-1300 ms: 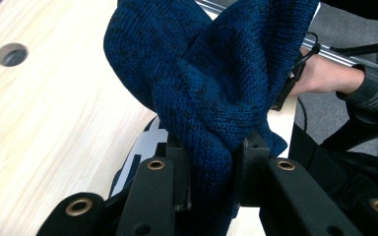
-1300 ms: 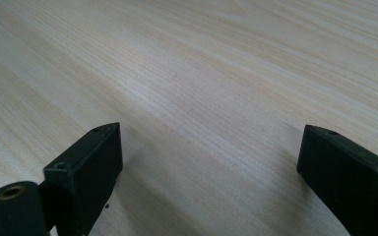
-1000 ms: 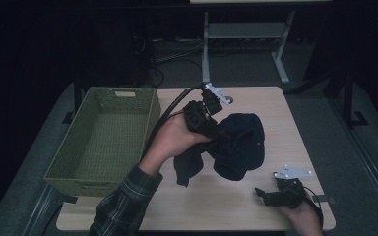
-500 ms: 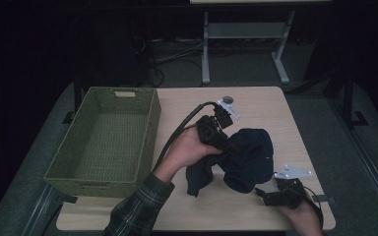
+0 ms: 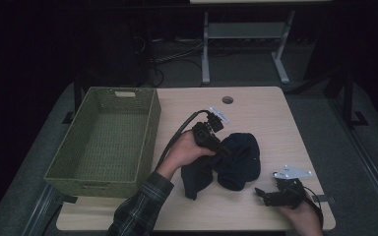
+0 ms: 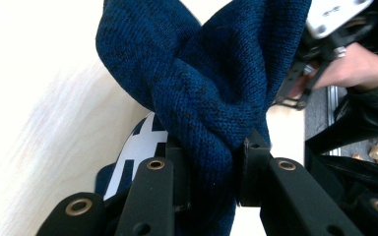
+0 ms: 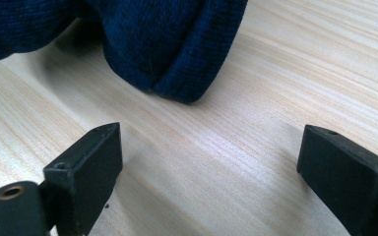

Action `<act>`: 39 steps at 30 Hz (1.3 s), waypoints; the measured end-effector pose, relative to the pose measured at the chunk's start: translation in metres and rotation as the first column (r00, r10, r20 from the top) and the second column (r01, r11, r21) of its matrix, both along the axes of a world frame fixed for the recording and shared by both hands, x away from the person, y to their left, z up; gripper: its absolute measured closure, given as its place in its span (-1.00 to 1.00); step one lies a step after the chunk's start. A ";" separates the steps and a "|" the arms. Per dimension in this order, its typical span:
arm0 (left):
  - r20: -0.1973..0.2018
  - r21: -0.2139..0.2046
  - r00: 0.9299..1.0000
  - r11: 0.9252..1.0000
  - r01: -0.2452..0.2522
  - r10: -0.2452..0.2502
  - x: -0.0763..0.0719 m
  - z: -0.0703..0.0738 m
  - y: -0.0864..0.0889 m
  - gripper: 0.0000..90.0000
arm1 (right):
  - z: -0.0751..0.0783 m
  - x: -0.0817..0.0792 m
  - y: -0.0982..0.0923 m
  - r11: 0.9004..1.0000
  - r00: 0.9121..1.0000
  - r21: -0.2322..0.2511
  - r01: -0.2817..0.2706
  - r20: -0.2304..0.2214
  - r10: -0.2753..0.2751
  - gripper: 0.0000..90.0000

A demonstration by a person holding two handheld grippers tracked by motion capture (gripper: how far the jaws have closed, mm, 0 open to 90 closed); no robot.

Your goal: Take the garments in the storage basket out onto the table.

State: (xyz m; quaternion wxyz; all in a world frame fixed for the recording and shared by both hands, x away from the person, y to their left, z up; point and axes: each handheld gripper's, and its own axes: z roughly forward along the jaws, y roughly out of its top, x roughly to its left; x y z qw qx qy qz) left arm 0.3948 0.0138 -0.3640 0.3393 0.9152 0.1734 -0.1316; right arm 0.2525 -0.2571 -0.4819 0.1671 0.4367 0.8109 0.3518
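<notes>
A dark blue knitted garment (image 5: pixel 234 164) lies bunched on the wooden table (image 5: pixel 270 118) near its middle front. My left gripper (image 5: pixel 225 151) is shut on a fold of that knit (image 6: pixel 211 113), which fills the space between its jaws; a white patterned patch (image 6: pixel 140 147) shows below the fold. My right gripper (image 5: pixel 260 192) rests low at the table's front right, open, its jaws wide apart with bare wood between them. In the right gripper view, the garment's rounded edge (image 7: pixel 177 54) lies a short way beyond the jaws, not touching them.
A green woven basket (image 5: pixel 150 123) stands on the left part of the table. A round cable hole (image 5: pixel 227 100) sits near the far edge. A metal stand (image 5: pixel 246 34) and cables lie on the dark floor behind.
My left gripper has carried the garment toward the front right and lowered it, so the cloth now lies closer to the right gripper. The right gripper has stayed where it was.
</notes>
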 end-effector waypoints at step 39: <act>0.247 0.156 0.962 0.976 -0.154 0.113 0.016 -0.014 0.015 -0.21 | 0.000 0.000 0.000 1.000 1.000 -0.002 -0.001 0.000 0.001 -0.79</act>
